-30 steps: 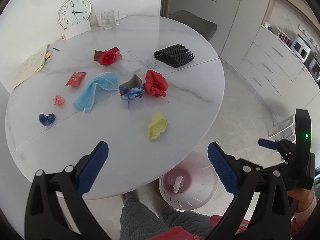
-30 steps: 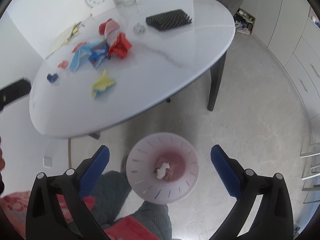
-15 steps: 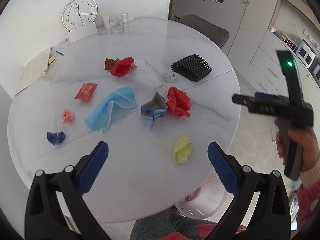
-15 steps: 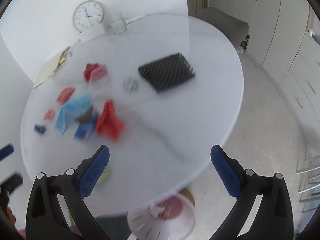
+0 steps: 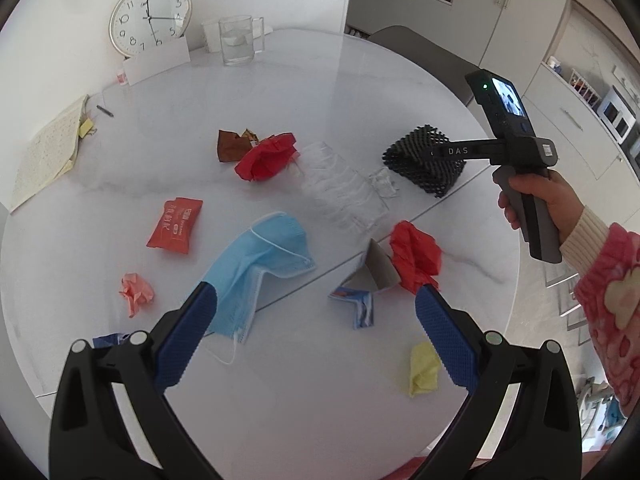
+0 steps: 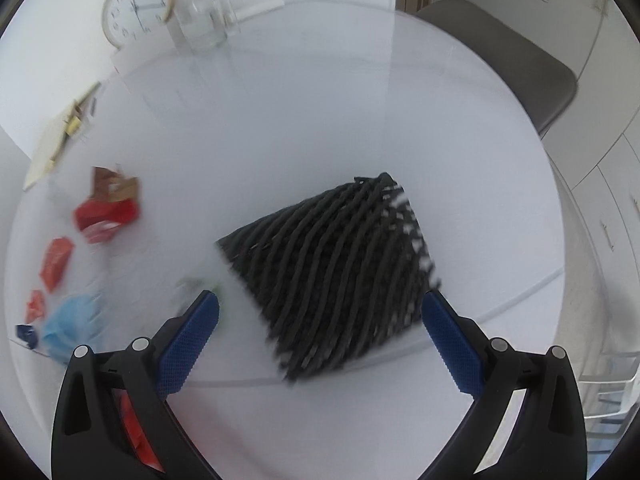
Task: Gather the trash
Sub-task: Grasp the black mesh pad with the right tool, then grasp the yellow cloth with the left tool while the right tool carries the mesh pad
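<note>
A round white table carries scattered trash. A blue face mask, a folded carton piece, two red paper wads, a red packet, a pink wad and a yellow wad lie on it. My left gripper hovers open above the mask and carton, holding nothing. A black foam net lies just ahead of my right gripper, which is open and empty. A hand grips that tool's handle at the right.
A clock, a card, a glass jug and a notebook stand at the table's far side. Crushed clear plastic lies mid-table. A grey chair and white cabinets are beyond the table.
Both grippers rose from the bin below the table edge and moved in over the table. The right one closed in on the black net. The bin dropped out of view.
</note>
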Motion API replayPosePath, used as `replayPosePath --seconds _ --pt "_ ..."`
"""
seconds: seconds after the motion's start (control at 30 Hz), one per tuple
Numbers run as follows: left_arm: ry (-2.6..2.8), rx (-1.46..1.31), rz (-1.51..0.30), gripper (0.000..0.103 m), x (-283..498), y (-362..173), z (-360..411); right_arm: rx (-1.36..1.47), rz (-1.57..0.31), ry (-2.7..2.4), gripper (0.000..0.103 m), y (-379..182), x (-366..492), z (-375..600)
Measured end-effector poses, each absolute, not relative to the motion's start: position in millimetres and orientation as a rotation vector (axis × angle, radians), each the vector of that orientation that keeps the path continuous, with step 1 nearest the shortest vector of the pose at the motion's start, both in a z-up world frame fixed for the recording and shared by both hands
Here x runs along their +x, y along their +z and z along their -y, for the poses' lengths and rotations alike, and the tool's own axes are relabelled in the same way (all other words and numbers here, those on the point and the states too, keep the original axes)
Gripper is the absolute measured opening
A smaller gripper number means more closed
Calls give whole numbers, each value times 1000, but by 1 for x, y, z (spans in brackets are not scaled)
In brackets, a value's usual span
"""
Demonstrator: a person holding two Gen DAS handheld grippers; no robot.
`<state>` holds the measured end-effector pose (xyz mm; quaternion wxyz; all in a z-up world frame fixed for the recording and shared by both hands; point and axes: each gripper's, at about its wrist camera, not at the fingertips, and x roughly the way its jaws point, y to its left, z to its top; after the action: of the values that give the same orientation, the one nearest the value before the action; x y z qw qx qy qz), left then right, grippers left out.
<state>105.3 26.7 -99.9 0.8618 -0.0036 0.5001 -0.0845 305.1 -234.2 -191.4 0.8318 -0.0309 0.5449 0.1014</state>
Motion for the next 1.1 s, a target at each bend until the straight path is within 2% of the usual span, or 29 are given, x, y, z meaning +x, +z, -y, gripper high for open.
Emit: replayPosePath --seconds 0.17,0.2,0.23,0.27,0.3,0.37,0.4,0.5,0.87,1.1 --pt "-162 -29 -1056 95 122 -105 -37 -100 -1183 235 100 -206 320 231" --pt "-158 -30 -1054 95 125 -105 -38 -102 -1176 248 93 -206 320 231" --pt "-152 -29 -1054 95 126 -105 -39 -97 -1181 262 78 -206 320 231" --pt "-147 -27 -1054 95 127 -105 -40 -89 -1194 274 69 -206 320 231" --pt "-144 -28 -1053 95 128 -105 -41 -81 -1208 277 55 -207 319 232" --pt "-134 -30 -1050 95 128 -105 -43 -82 -1204 277 43 -207 317 234" --pt "-130 -33 -1050 95 129 -105 -44 -71 -1208 283 30 -205 314 237" --pt "-127 -37 -1052 95 127 -105 -46 -21 -1191 295 17 -197 309 247" --pt "-278 -13 -1090 95 98 -115 1 46 -1073 259 16 -136 244 277" --pt "-351 -5 -1119 95 68 -131 42 71 -1082 280 16 -123 150 286"
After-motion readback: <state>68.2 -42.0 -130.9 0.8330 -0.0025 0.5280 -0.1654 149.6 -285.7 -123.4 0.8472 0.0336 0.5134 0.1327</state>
